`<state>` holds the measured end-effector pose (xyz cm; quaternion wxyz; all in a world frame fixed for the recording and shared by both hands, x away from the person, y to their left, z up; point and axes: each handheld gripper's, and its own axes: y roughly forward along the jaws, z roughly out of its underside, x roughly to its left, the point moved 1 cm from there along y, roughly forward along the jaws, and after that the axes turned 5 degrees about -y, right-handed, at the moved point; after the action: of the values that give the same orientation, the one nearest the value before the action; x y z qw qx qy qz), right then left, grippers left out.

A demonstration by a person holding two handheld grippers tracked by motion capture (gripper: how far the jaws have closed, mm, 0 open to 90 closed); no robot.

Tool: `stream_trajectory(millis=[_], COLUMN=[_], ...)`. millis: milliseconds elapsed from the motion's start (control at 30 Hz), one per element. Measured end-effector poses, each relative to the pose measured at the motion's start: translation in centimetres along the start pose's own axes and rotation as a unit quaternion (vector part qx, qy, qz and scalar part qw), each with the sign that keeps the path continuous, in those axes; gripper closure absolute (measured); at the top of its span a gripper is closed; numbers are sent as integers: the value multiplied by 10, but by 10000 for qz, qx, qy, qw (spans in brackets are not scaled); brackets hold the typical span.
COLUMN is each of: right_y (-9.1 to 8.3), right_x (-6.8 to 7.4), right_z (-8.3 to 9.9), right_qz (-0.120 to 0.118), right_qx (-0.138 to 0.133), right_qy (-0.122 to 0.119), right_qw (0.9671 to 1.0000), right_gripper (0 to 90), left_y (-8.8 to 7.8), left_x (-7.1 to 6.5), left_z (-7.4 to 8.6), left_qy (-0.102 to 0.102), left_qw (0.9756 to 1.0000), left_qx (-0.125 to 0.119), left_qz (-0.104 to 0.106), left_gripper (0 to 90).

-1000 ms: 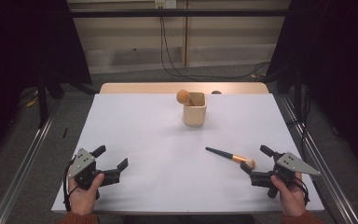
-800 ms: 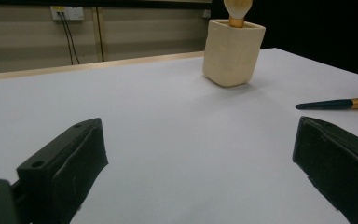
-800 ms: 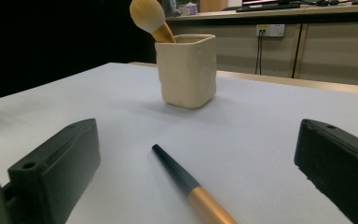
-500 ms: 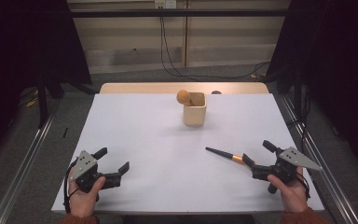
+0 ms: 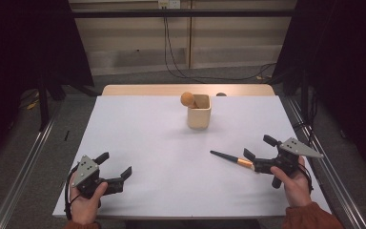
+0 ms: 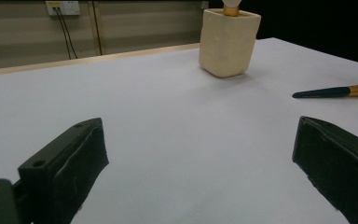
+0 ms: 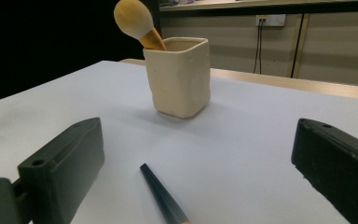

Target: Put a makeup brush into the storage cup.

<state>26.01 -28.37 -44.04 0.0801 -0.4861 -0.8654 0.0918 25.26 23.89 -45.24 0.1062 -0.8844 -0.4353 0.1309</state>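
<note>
The right gripper (image 5: pixel 257 153) is held low over the near right part of the white bench (image 5: pixel 147 138), its jaws spread wide and nothing clamped between them. A dark-handled brush (image 5: pixel 229 158) is laid flat on the bench just in front of it, with the pointed dark end directed away toward the middle of the bench and the golden ferrule end nearest the gripper. In the right gripper view, the brush handle (image 7: pixel 163 198) is seen between the two open jaws, without contact on either. A cream square cup (image 5: pixel 199 111) is placed upright toward the far side of the bench, well apart from both grippers, and a round-headed brush (image 5: pixel 188 98) is leaned inside it. The left gripper (image 5: pixel 115 165) is held at the near left corner, jaws likewise parted and empty.
</note>
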Motion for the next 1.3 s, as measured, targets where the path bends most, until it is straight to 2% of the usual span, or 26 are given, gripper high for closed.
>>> stream_trajectory(millis=[100,267,400,500,667,700,800,1033,1167,1300], right_y=[5,15,24,29,36,37,41,46,51,56], right_x=[-3,-7,-7,-7,-5,-4,-2,-3,-6,-6], right_z=[-4,-5,-9,-14,-22,-23,-26,-37,-40,-42], right_qz=[42,19,-243,-262,-382,-451,-533,-659,-701,-850], right_qx=[43,167,695,591,806,841,1087,1400,1739,2145], right_qy=[-88,-72,-189,-163,-298,-236,-350,-457,-507,-601], right_qw=[9999,9998,9971,9978,9956,9952,9920,9869,9810,9712], right_gripper=[10,9,14,12,14,16,16,14,14,14], left_y=[1,-2,-3,-3,-2,-2,-2,-2,-1,0], left_x=[1,3,3,3,4,4,3,2,2,1], left_z=[1,2,1,1,1,0,0,0,0,0], left_qy=[-40,-68,-49,-67,-53,-64,-50,-30,24,30], left_qw=[10000,10000,10000,10000,10000,10000,10000,10000,10000,10000], left_qx=[35,23,3,-6,10,4,2,0,38,34], left_qz=[23,-13,-41,-54,-61,-64,-41,-20,0,20], left_gripper=[31,31,32,32,31,32,32,33,33,33])
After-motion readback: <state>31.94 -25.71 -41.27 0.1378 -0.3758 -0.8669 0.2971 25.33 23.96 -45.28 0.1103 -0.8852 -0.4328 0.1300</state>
